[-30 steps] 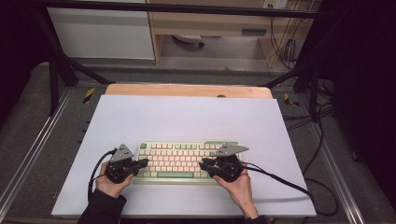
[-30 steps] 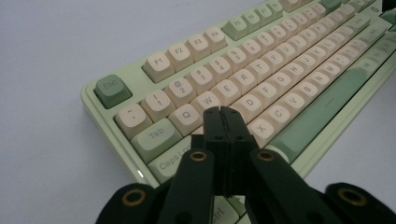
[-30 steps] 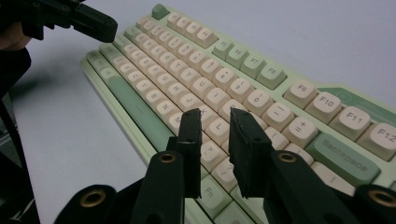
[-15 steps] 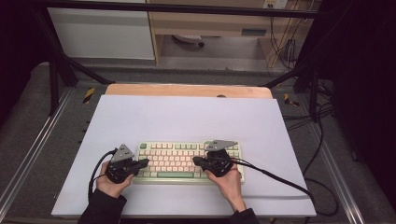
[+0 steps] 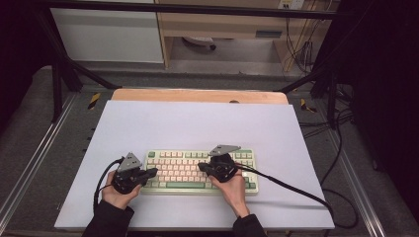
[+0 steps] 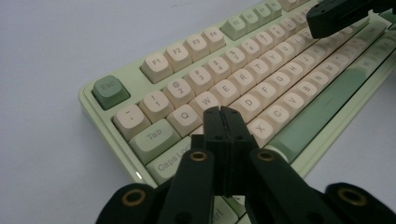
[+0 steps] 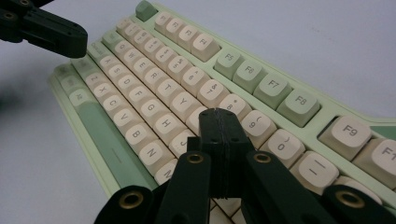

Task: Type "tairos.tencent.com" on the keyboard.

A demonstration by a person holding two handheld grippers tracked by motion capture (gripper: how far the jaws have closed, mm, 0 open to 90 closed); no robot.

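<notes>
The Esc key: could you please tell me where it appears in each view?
High view: the Esc key is at the keyboard's far left corner.
Left gripper view: left of centre.
Right gripper view: top centre.
Shared landmark: the long green space bar.

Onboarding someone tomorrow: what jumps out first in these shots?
The pale green keyboard with cream keycaps, lying near the front edge of the white table mat, draws the eye first. Both hand-held black grippers sit over it with jaws shut and empty: the left gripper above the letter keys near the Caps Lock end, the right gripper over the keys just below the 8 and 9.
</notes>
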